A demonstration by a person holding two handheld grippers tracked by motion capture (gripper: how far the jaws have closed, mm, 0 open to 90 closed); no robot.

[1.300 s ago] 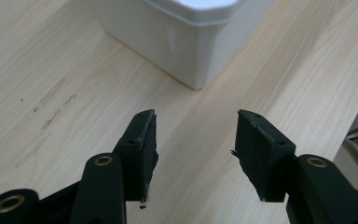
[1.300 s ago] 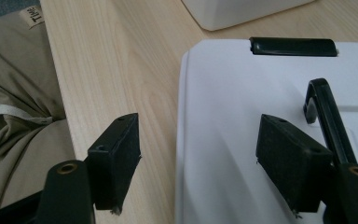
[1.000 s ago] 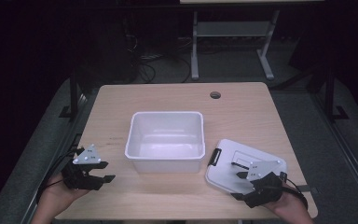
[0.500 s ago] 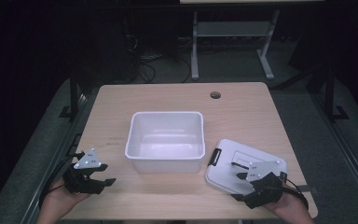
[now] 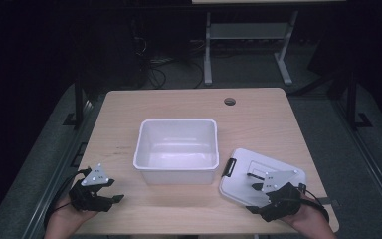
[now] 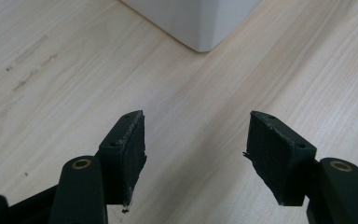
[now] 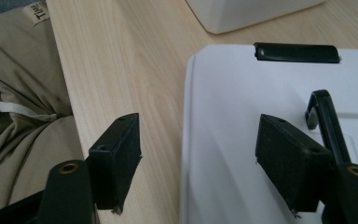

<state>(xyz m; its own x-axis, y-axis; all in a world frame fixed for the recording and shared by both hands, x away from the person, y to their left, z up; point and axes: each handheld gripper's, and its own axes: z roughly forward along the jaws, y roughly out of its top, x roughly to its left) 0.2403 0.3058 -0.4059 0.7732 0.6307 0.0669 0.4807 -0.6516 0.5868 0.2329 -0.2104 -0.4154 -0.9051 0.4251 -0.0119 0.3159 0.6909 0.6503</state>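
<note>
A white open-topped bin [image 5: 176, 149] stands at the table's middle; its corner [image 6: 200, 23] shows at the top of the left gripper view. Its flat white lid [image 5: 258, 172] lies to the right, with a black latch [image 7: 296, 52] and a black handle [image 7: 326, 116]. My left gripper [image 5: 113, 191] hangs open over bare wood [image 6: 196, 140] at the front left, apart from the bin. My right gripper [image 5: 253, 198] is open and straddles the lid's near edge [image 7: 200, 149], one jaw above the lid and one above the table.
The wooden table [image 5: 189, 107] has a round cable hole [image 5: 230, 101] at the back right. Khaki cloth [image 7: 18, 93] of the person's clothing lies past the front edge. A metal frame [image 5: 248, 35] stands on the floor behind.
My left gripper has drifted a little toward the front edge of the table. The right gripper, the lid and the bin have hardly moved.
</note>
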